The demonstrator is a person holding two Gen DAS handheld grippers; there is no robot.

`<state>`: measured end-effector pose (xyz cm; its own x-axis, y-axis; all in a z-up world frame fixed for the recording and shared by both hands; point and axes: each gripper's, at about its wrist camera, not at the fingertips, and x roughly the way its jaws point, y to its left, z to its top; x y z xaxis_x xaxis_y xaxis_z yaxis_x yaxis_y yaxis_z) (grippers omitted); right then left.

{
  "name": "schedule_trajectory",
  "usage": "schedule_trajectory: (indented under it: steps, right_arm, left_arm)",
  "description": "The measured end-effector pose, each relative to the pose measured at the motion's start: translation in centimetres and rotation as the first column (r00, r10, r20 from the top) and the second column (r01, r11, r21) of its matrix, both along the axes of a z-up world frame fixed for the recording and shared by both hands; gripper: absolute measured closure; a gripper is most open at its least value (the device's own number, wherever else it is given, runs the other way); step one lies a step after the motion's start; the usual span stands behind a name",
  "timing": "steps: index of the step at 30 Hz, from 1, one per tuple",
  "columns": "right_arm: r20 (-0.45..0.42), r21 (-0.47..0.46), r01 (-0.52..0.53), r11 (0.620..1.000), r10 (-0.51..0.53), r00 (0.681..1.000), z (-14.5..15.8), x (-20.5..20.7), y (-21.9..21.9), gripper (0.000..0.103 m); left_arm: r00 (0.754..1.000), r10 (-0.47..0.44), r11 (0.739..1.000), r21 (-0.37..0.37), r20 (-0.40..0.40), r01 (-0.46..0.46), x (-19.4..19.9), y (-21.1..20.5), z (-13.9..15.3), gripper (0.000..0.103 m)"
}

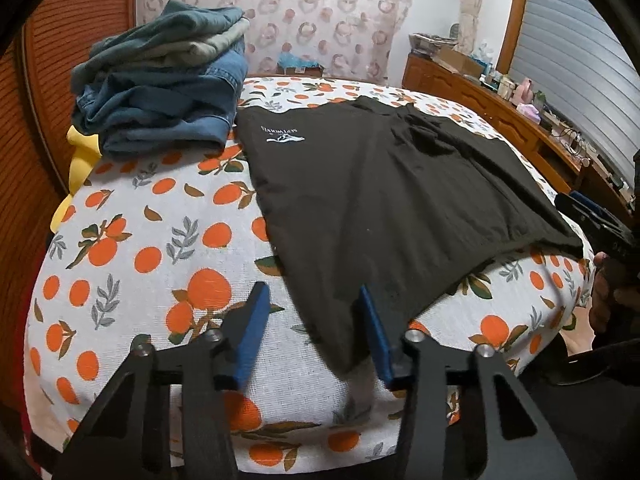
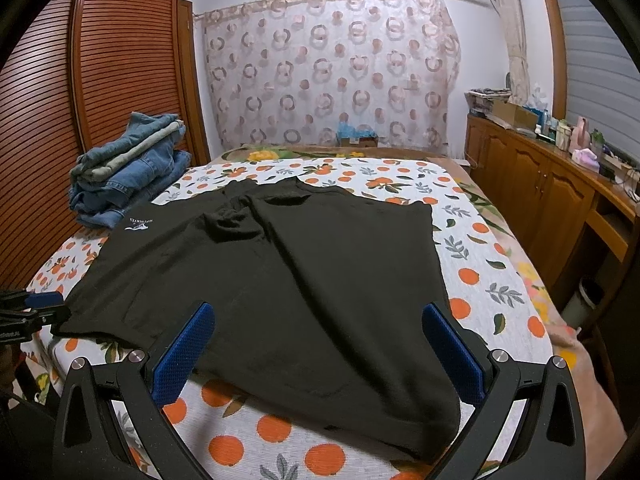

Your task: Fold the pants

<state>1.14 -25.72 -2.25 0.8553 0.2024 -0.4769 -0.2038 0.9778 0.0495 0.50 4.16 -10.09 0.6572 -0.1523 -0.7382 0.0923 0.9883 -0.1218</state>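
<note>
Lying flat across the orange-print bedspread (image 2: 480, 240), the black pants (image 2: 280, 264) have a small white logo (image 1: 282, 136) too blurred to read. Left gripper (image 1: 316, 332): jaws part-open astride the pants' near corner, which hides the right pad's face; contact cannot be confirmed. Right gripper (image 2: 316, 352): jaws wide, empty, hem between them. Folded jeans (image 1: 160, 96) sit beside the far corner; open bedspread lies left.
</note>
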Motion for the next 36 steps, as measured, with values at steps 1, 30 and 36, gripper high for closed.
schedule_trajectory:
  steps: [1, 30, 36]
  right_arm:
    - [0.000, 0.000, 0.000, 1.000, 0.000, 1.000, 0.1, 0.0, 0.0, 0.000]
    - [0.008, 0.002, 0.001, 1.000, -0.001, 1.000, 0.6, -0.4, -1.4, 0.000]
    - [0.016, 0.008, 0.015, 1.000, -0.015, 1.000, 1.0, -0.6, -2.2, 0.001]
  left_arm:
    - [1.000, -0.001, 1.000, 0.001, -0.001, 0.001, 0.1, 0.0, 0.0, 0.063]
    - [0.954, -0.262, 0.965, 0.016, 0.149, 0.262, 6.2, -8.5, 6.8, 0.100]
    - [0.930, -0.327, 0.944, 0.010, 0.169, 0.330, 7.5, -11.4, 8.2, 0.100]
